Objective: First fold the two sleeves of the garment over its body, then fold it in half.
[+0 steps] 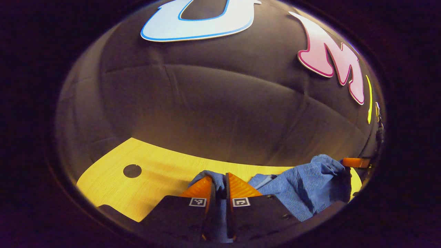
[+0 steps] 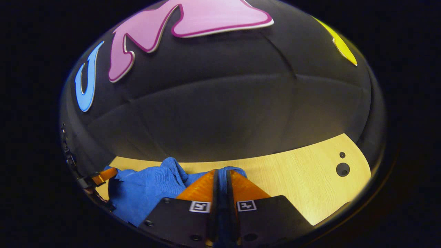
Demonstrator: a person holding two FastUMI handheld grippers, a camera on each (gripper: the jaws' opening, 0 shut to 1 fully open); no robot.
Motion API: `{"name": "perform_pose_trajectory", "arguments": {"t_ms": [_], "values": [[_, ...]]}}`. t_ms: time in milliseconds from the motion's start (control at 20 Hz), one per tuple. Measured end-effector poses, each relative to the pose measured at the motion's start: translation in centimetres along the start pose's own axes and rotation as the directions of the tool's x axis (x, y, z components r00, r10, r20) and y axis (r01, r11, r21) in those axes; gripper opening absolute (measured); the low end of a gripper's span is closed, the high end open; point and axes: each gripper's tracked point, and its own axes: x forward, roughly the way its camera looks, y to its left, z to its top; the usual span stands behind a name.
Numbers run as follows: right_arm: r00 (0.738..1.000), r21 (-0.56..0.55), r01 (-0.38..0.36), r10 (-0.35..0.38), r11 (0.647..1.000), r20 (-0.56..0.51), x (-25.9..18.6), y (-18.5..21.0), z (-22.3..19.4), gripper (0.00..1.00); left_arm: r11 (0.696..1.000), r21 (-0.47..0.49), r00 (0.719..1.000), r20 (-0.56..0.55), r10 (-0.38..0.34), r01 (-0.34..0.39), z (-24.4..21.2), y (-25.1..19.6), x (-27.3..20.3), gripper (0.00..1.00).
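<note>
- Wooden table (image 1: 151,165), pale and lit from above, spreads below the dark wall (image 1: 220,110); it also shows in the right gripper view (image 2: 296,172).
- Blue garment (image 1: 303,186) hangs bunched above the table, held up at two points and sagging between them; in the right gripper view (image 2: 144,189) it drapes to the left of the fingers.
- Left gripper (image 1: 220,182) has its jaws nearly together, with a fold of the garment pinched between both fingers and bulging over the tips.
- Right gripper (image 2: 220,177) has its jaws pressed almost closed on another fold, cloth running down the narrow gap between the fingers; it also shows at the far right edge of the left gripper view (image 1: 355,162), where the garment rises to it.
- Round dark hole (image 1: 132,171) sits in the table to the left of the left gripper; two holes (image 2: 342,168), one large and one small, show at the right in the right gripper view.
</note>
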Motion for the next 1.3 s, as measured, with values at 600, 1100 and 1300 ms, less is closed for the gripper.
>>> {"name": "perform_pose_trajectory", "arguments": {"t_ms": [600,1100,1300], "values": [[0.943,-0.113,0.127,-0.085,0.985,0.322,-11.6,-0.2,5.2,0.96,0.994,0.101,0.962,0.263,-0.069,0.043,6.5,-5.8,-11.5,0.85],[0.774,-0.239,0.259,-0.053,0.936,0.631,-32.7,7.2,7.6,0.97,0.974,0.221,0.814,0.559,-0.160,0.039,9.9,-10.1,-40.4,0.82],[0.773,-0.304,0.223,0.022,0.926,0.634,-40.1,11.0,5.9,0.96,0.985,0.154,0.854,0.500,-0.143,0.075,7.5,-10.0,-48.2,0.82]]}}
